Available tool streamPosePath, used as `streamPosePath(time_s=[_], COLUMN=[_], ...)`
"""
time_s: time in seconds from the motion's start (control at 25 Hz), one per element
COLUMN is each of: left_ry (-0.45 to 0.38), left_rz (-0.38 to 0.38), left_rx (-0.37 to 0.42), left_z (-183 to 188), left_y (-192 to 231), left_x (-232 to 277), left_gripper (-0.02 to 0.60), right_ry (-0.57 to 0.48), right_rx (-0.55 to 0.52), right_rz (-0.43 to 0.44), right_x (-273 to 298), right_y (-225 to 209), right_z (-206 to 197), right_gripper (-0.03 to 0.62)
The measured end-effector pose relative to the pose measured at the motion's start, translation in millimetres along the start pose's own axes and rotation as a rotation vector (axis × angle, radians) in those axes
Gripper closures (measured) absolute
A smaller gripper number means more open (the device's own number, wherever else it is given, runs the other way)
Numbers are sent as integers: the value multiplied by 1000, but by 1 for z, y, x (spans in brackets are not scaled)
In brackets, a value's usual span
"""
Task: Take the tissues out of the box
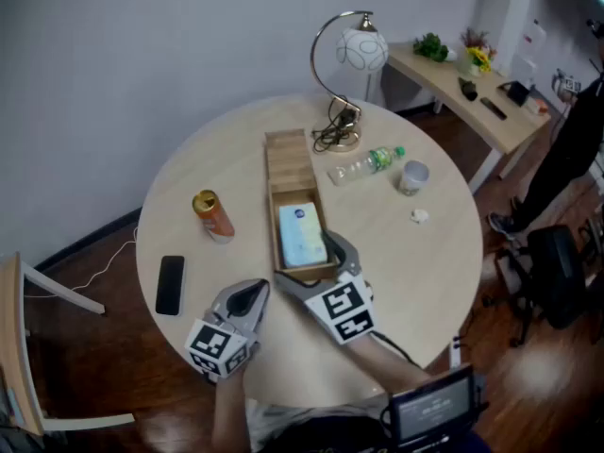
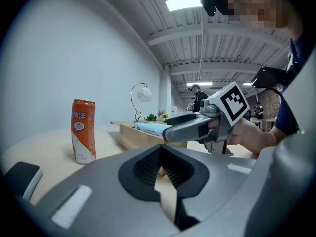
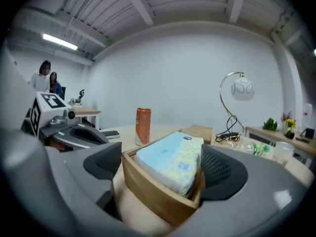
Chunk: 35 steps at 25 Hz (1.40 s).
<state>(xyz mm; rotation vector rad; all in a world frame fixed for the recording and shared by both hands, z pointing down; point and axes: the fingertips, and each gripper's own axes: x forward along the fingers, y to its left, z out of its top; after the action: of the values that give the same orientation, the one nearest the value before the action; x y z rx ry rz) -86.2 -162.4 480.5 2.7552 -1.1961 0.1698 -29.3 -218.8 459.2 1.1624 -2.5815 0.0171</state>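
Note:
A wooden box lies lengthwise on the round table, its lid slid toward the far end. Inside lies a light-blue tissue pack, which rises above the rim in the right gripper view. My right gripper straddles the box's near end, and its pads lie against both side walls of the box. My left gripper rests just left of it near the table's front edge. It is shut with nothing in it.
An orange can and a black phone sit left of the box. A lamp, a plastic bottle and a cup stand behind and to the right. Further right are a side desk and a person.

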Motion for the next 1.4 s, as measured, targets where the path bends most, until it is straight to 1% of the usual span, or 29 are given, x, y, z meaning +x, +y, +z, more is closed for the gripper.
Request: streamPosePath(time_s=[0.08,0.16,0.24,0.28,0.36,0.44,0.48,0.56,0.68,0.72,0.8,0.92,1.0,1.08,1.12,1.16,1.2,1.28,1.4], left_ry=[-2,-2,-2,-2,-1,-1,-2,-1,0,-1,1,2,1,-4,-6,-5,-2,6,3], left_rz=[-4,-7,-11,-12,-10,-4,-2,-8,-16,-19,-26,-27,-27,-25,-25,-24,-24,-26,-29], left_rx=[0,-1,1,4,9,4,3,9,6,5,9,12,13,12,12,14,20,32,23], left_z=[0,-1,-3,-4,-3,-2,-2,-2,-3,-3,-3,-2,-2,-1,-1,-1,-2,-5,-2], left_y=[0,0,-1,-1,-1,-1,-1,-2,-4,-4,-6,-7,-6,-5,-5,-6,-6,-5,-6], left_x=[1,1,0,0,-1,0,0,1,2,2,1,0,0,0,0,0,0,-1,-1], left_gripper=[578,578,578,578,578,578,578,578,578,578,578,578,578,578,578,578,578,578,578], right_ry=[51,100,135,153,202,236,236,226,240,241,217,110,24,-47,-64,-62,-43,20,119], right_rx=[59,133,194,198,171,140,129,115,108,111,125,152,119,62,37,22,25,96,207], right_rz=[28,57,92,111,129,114,98,73,40,34,39,61,50,9,-21,-51,-75,-95,-95], right_x=[4,7,9,11,15,19,20,20,18,19,19,10,-6,-34,-50,-64,-75,-87,-91], right_y=[-5,-11,-16,-17,-16,-14,-15,-18,-26,-27,-28,-33,-44,-60,-70,-81,-93,-113,-124], right_z=[-4,-6,-5,-4,-4,-6,-7,-9,-12,-11,-6,27,64,97,105,103,90,42,-37], right_gripper=[83,76,134,137,134,128,109,111,194,206,214,217,215,214,212,212,210,209,209])
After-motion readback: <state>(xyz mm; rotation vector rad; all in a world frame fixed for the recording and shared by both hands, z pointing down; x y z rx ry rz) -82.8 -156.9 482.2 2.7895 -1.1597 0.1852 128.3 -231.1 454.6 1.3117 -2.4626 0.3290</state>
